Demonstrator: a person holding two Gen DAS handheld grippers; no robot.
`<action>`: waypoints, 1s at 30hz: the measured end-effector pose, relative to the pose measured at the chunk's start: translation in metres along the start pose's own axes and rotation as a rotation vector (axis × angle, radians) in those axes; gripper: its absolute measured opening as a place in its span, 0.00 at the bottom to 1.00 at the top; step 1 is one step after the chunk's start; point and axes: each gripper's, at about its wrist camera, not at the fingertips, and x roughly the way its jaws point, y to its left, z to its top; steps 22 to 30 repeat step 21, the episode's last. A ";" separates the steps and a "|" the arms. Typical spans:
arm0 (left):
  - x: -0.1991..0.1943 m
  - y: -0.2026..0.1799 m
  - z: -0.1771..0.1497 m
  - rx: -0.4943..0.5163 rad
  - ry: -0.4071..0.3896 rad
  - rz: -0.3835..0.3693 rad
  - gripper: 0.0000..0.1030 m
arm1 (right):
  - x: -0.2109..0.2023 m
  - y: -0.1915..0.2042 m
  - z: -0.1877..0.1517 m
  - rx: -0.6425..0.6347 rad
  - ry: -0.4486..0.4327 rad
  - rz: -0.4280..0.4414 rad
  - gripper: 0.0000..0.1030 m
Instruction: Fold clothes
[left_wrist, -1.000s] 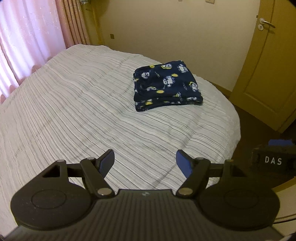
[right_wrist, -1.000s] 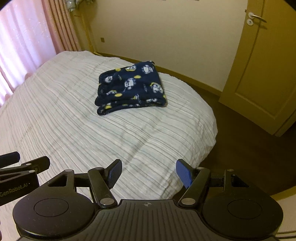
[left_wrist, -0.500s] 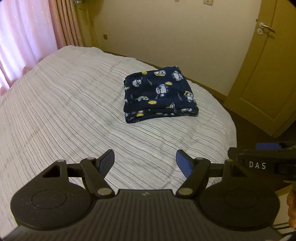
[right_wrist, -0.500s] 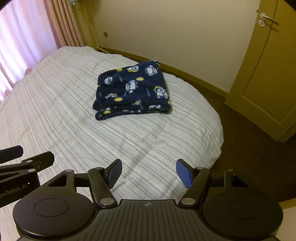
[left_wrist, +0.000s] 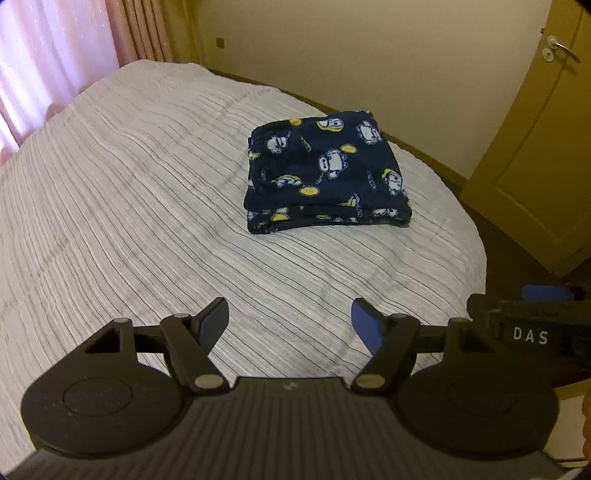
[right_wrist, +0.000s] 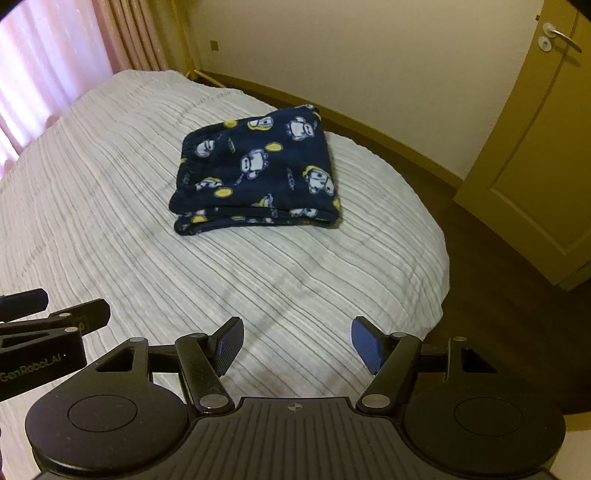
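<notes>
**Both grippers held wide apart above the bed, folded garment lying ahead**

Nearest the left wrist camera, the left gripper (left_wrist: 290, 321) has its blue-padded fingers (left_wrist: 214, 319) spread wide, with nothing between them and nothing touching them; only the striped white bedspread of the bed (left_wrist: 129, 206) shows in the gap. The right gripper (right_wrist: 297, 343) is the same: fingers (right_wrist: 365, 349) far apart, empty, hovering over the near edge of the bed (right_wrist: 110, 184). Each gripper shows at the border of the other's view, side by side and apart.

Farther on, the folded garment (left_wrist: 327, 173), dark navy fleece printed with white cartoon figures and yellow spots, lies flat on the bed toward its far right corner, well apart from both grippers (right_wrist: 258, 171). Its stacked layers face the cameras. Nothing stands between the fingers and it.

Beyond the bed, pink curtains (left_wrist: 55, 55) hang on the left, a pale wall runs behind, and a yellowish door (right_wrist: 535, 147) with a metal handle stands on the right.
</notes>
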 end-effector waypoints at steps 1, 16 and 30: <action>0.003 0.000 0.002 -0.004 0.006 0.001 0.68 | 0.002 -0.001 0.002 -0.002 0.005 0.001 0.66; 0.027 -0.013 0.033 -0.047 0.015 0.028 0.68 | 0.029 -0.019 0.036 -0.036 0.044 0.023 0.66; 0.031 -0.020 0.040 -0.053 0.006 0.032 0.68 | 0.034 -0.028 0.044 -0.043 0.048 0.023 0.66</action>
